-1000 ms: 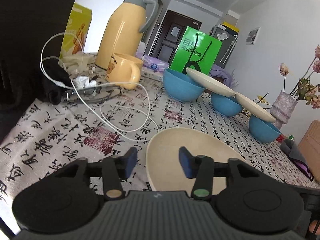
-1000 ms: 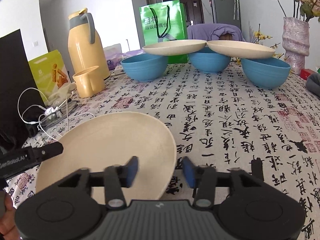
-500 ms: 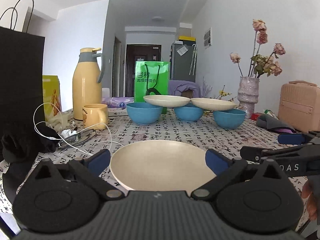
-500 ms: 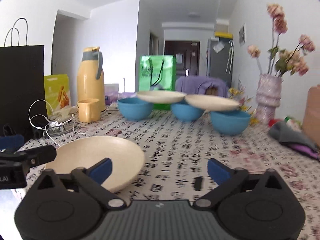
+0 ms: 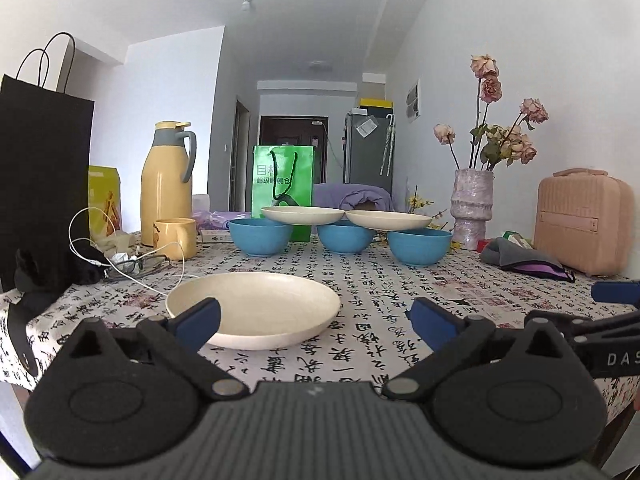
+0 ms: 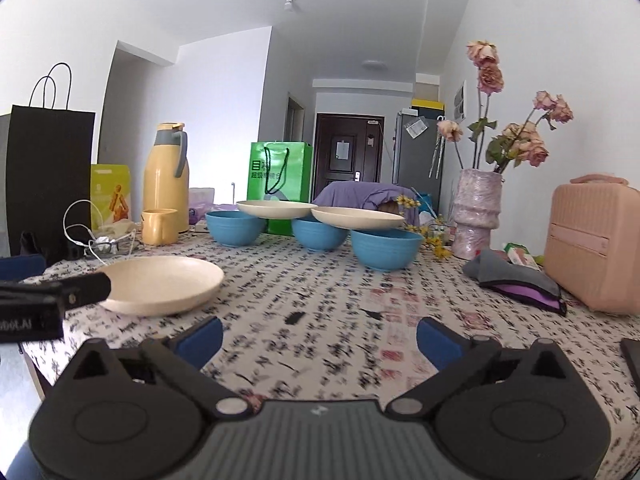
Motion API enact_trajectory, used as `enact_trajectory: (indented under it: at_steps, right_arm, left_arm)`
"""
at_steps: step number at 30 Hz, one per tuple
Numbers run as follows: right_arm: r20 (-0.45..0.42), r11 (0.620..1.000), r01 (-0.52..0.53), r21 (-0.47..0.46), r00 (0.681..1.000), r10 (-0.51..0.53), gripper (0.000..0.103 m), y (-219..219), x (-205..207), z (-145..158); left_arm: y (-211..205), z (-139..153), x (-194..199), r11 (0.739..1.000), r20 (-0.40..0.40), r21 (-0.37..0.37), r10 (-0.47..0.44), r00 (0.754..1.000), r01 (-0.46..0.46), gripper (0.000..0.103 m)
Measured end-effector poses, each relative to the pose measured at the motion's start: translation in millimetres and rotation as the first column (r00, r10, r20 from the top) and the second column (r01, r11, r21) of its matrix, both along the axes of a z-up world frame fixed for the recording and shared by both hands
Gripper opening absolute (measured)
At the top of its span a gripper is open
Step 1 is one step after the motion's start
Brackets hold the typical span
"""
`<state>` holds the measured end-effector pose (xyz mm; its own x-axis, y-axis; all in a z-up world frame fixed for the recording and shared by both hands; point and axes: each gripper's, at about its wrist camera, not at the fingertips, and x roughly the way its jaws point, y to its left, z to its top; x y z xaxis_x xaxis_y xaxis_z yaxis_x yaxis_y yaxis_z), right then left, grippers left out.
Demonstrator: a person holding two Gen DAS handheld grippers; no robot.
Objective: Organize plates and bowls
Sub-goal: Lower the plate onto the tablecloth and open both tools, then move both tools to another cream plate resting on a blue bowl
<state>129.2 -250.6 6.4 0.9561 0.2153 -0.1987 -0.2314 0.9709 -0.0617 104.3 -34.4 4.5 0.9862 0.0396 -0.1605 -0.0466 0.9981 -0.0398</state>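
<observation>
Left hand-held gripper (image 5: 316, 318) gapes behind cream plate (image 5: 253, 309) lying bare

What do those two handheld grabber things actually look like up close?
They look alike. The left gripper and right gripper each have a dark grey ribbed body, two round black housings, and angular black arms with silvery pivot pins. Blue pads line the fingertips. Each gripper seen from the other's camera carries partial white lettering on its side. No cables or sleeves show.

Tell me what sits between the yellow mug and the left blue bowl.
Nothing between the yellow mug and left blue bowl but bare tablecloth, per the right wrist view.
</observation>
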Motion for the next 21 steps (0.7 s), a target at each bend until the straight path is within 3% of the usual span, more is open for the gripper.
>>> enact_trajectory:
  at_steps: [14, 21]
  right_arm:
    - [-0.027, 0.999, 0.029, 0.037, 0.999, -0.028, 0.103, -39.9, 13.8, -11.2]
    - [-0.033, 0.999, 0.020, 0.046, 0.999, -0.019, 0.103, -52.6, 45.8, 0.6]
  left_arm:
    - [-23.2, -0.8, 22.3, 1.000, -0.031, 0.020, 0.012, 0.999, -0.012, 0.103]
    - [-23.2, 6.3, 59.7, 0.998, -0.043, -0.053, 0.030, 0.999, -0.032, 0.103]
